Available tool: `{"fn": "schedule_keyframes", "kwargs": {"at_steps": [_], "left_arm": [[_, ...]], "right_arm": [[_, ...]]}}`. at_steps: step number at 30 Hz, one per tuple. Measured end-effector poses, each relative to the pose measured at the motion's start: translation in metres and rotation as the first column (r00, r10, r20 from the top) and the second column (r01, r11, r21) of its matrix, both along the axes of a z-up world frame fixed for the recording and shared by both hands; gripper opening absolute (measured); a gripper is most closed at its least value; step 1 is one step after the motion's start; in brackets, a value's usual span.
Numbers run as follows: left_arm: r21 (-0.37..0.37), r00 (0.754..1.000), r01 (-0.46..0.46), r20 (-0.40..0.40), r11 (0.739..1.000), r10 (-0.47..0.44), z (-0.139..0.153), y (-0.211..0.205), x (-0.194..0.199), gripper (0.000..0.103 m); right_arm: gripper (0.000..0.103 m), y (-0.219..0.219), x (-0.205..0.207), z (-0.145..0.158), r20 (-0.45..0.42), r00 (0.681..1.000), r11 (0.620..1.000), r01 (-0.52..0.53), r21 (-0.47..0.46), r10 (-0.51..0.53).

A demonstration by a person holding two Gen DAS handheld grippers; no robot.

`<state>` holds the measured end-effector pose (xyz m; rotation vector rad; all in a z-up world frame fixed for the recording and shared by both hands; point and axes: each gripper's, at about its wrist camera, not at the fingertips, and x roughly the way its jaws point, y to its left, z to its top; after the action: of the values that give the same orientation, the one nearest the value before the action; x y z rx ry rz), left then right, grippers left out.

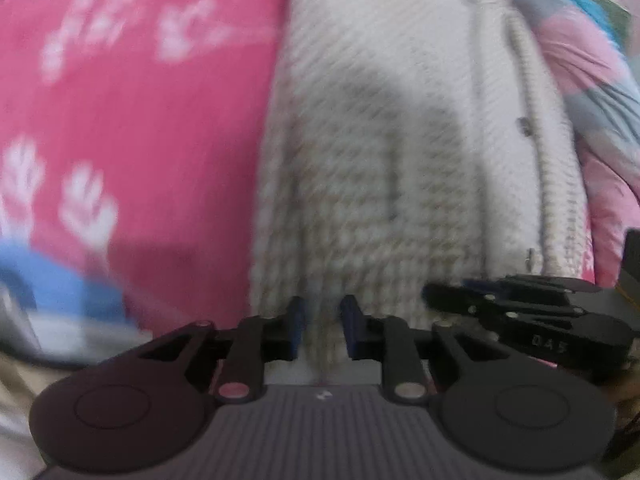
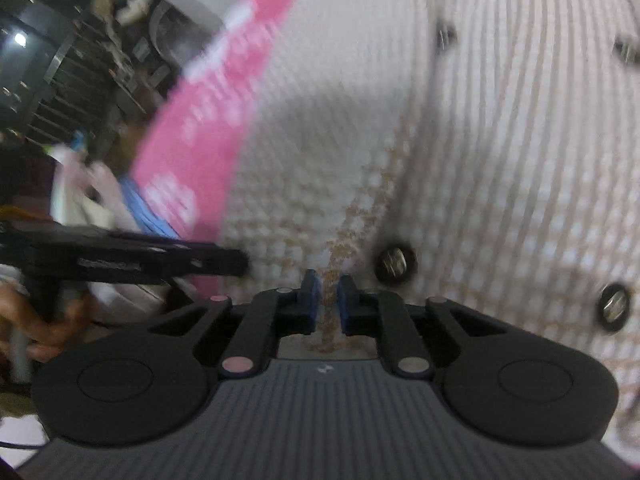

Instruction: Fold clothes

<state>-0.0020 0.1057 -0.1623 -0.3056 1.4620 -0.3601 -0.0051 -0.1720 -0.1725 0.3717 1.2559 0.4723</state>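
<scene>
Both grippers are on the cream knit cardigan (image 1: 360, 140) right now. My left gripper (image 1: 322, 326) has its jaws nearly together with a ridge of the knit between the blue pads, so I read that as a pinch on the cardigan's near edge. My right gripper (image 2: 328, 306) is clamped tighter, with a thin pleat of knit squeezed between its pads, just beside one dark snap button (image 2: 395, 265). In the left view the right tool pokes in low on the right, so the two grips sit close together along one edge.

The cardigan lies spread over the pink paw-print blanket (image 1: 132, 128), its ribbed button band running up the right side in the left view.

My call: a fold is in hand, with both grips set on the near edge. Whether that edge is about to be carried over or has only now been laid down, I can't settle from this. Either way the hands must work together, level, or the loose knit will sag and skew.

Plenty is hard to read. Both views are smeared with blur. Sleeves, collar and hem are cut off, so I can't say how many folds the cardigan carries. Something blue (image 1: 52, 280) at lower left and patterned bedding (image 1: 580, 56) at upper right I can't identify further.
</scene>
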Motion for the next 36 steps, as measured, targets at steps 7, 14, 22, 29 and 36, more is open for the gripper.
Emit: {"fn": "schedule_keyframes", "kwargs": {"at_steps": [7, 14, 22, 29, 36], "left_arm": [[-0.03, 0.985, -0.055, 0.16, 0.998, 0.059, 0.032, 0.004, 0.005, 0.042], [-0.068, 0.982, -0.046, 0.179, 0.997, 0.057, -0.001, -0.026, 0.016, 0.046], [-0.159, 0.982, -0.086, 0.154, 0.984, 0.11, -0.022, -0.027, 0.018, 0.047], [-0.179, 0.984, -0.083, 0.141, 0.98, 0.109, -0.026, -0.028, 0.022, 0.047], [-0.175, 0.987, -0.064, 0.133, 0.982, 0.088, -0.026, -0.028, 0.029, 0.048]], "right_arm": [[0.028, -0.028, 0.023, 0.054, 0.186, 0.982, 0.997, -0.002, -0.077, 0.016], [0.025, -0.002, 0.115, 0.076, 0.522, 0.85, 0.986, 0.023, -0.165, 0.068], [0.024, 0.015, 0.198, 0.001, 0.403, 0.904, 0.959, -0.026, -0.282, 0.143], [0.022, 0.021, 0.247, 0.043, 0.547, 0.836, 0.972, 0.081, -0.219, 0.053], [0.021, -0.017, 0.302, 0.013, 0.421, 0.898, 0.981, 0.175, -0.081, -0.126]]}}
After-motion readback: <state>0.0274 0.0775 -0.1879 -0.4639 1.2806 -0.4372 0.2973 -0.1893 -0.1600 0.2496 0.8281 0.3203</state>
